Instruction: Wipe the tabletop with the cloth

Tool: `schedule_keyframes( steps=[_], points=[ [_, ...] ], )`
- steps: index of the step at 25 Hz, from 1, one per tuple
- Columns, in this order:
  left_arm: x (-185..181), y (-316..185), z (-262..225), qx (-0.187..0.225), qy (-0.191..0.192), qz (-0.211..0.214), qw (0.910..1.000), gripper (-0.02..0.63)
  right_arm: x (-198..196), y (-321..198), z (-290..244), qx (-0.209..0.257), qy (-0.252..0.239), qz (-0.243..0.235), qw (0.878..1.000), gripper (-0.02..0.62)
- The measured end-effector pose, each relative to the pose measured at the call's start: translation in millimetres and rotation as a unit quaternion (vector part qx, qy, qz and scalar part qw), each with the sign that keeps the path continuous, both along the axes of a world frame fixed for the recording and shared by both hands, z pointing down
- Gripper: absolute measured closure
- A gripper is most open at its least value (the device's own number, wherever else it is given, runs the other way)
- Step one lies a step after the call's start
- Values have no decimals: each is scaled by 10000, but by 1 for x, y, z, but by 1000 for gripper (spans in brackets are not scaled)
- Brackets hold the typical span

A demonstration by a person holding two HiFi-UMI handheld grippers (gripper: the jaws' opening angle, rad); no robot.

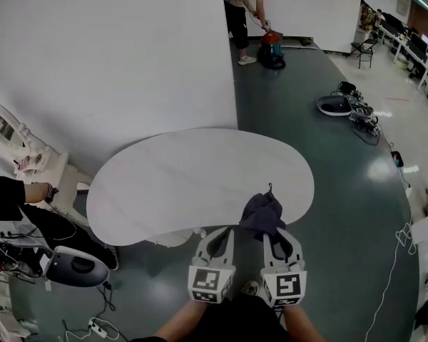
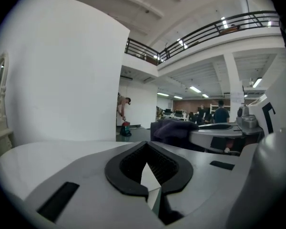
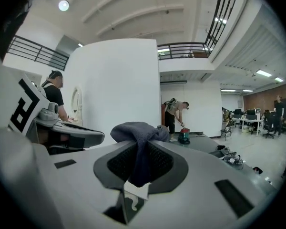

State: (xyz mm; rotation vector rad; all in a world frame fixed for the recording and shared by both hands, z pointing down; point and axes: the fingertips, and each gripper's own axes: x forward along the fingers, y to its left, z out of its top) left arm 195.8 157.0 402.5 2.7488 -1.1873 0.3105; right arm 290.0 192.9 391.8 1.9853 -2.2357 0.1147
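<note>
fingers [image 3: 168, 166] of right gripper [image 3: 143, 151] clamp the cloth [image 3: 133, 130]; head view hides this.

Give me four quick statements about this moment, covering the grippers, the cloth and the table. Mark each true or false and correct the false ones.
1. The right gripper is shut on the dark cloth. True.
2. The left gripper grips the cloth too. False: its jaws are together with nothing between them.
3. The cloth lies spread flat in the middle of the white tabletop. False: it is bunched up at the table's near edge, in the right gripper's jaws.
4. A person bends forward on the floor beyond the table. True.
</note>
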Motion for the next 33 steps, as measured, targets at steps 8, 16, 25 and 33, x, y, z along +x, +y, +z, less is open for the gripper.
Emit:
schedule_keyframes(
  steps=[8, 16, 25, 33],
  points=[
    [-31, 5, -13, 66, 45, 322, 9994, 600, -16, 11, -30, 271, 291, 330, 9987, 552],
    [-37, 13, -44, 558, 460, 557, 9958, 600, -34, 19, -63, 895, 414, 507, 9938, 552],
    [-56, 10, -52, 673, 564, 601, 9943, 600, -59, 21, -69, 961, 496, 521, 9928, 552],
    [-68, 8, -45, 625, 575, 597, 9946, 600, -82, 17, -69, 935, 430, 442, 9937, 552]
  ],
)
